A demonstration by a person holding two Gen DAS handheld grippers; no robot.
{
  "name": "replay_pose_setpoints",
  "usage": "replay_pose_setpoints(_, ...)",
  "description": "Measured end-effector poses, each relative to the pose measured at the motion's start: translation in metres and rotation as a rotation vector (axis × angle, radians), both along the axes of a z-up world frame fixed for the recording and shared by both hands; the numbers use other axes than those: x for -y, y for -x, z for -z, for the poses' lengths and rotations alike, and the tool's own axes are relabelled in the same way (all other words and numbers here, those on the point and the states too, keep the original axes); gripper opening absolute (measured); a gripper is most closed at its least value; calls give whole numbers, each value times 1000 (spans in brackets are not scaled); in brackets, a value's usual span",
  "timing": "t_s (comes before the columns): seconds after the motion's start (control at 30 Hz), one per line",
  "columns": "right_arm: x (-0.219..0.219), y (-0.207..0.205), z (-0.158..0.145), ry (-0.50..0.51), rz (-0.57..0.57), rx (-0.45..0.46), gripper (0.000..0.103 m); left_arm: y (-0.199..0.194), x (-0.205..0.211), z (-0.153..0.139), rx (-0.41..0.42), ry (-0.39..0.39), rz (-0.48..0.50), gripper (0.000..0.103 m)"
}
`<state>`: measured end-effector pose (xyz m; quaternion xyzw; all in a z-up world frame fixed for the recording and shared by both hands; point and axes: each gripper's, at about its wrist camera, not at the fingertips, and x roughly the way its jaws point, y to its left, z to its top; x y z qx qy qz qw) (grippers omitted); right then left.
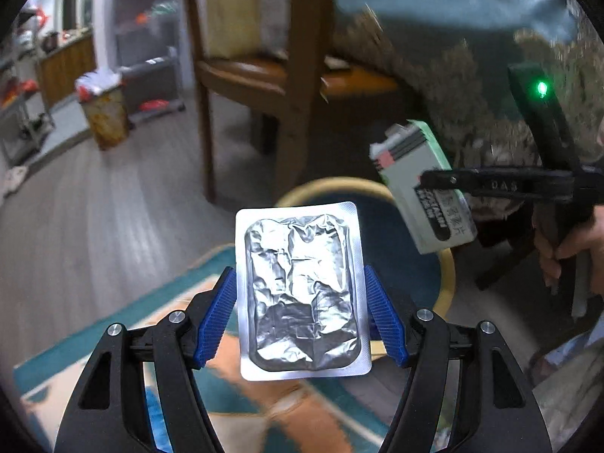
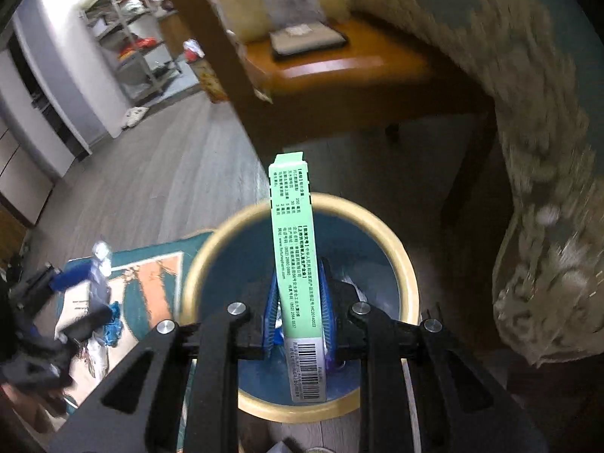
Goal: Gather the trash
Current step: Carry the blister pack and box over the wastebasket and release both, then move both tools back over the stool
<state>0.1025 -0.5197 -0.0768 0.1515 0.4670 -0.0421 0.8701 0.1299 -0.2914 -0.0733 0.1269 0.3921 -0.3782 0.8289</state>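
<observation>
My left gripper (image 1: 300,283) is shut on a silver foil blister pack (image 1: 302,290), its blue pads (image 1: 221,313) pressing the pack's two long edges. Behind the pack stands a round bin (image 1: 447,275) with a yellow rim and a dark blue inside. My right gripper (image 2: 298,302) is shut on a green medicine box (image 2: 296,256), held upright over the bin (image 2: 302,204). In the left wrist view the same green box (image 1: 422,185) hangs at the right in the right gripper (image 1: 445,185), above the bin's rim. The left gripper (image 2: 68,302) shows blurred at the left of the right wrist view.
A teal and orange rug (image 1: 113,339) lies on the grey plank floor beside the bin. A wooden chair (image 1: 264,71) and a low wooden table (image 2: 339,71) stand behind it. A patterned cloth (image 2: 547,188) hangs at the right. A full waste bag (image 1: 104,113) and shelves (image 2: 124,37) are farther off.
</observation>
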Motion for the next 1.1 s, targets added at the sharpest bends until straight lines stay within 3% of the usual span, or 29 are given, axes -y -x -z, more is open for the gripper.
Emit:
replay_pose_setpoints(0.2, 10, -8, 17, -31, 23, -40, 19, 5, 48, 30, 25, -44, 89, 69)
replay_pose_setpoints(0.6, 17, 1, 19, -45, 29, -12, 19, -5, 70, 40, 3, -14, 77, 70)
replay_pose_setpoints(0.7, 19, 3, 20, -54, 43, -9, 20, -2, 65, 38, 16, -15, 71, 84)
replay_pose_setpoints(0.77, 19, 4, 19, -54, 48, -9, 21, -2, 63, 36, 20, -12, 68, 85)
replay_pose_setpoints(0.8, 19, 4, 18, -51, 49, -9, 23, -2, 62, 35, 22, -11, 66, 85)
replay_pose_setpoints(0.9, 17, 6, 12, -40, 54, 2, 42, -2, 58, 32, 28, -13, 58, 85)
replay_pose_setpoints(1.1, 9, 7, -3, -23, 59, 21, 44, 6, 34, 18, 71, -37, 47, 86)
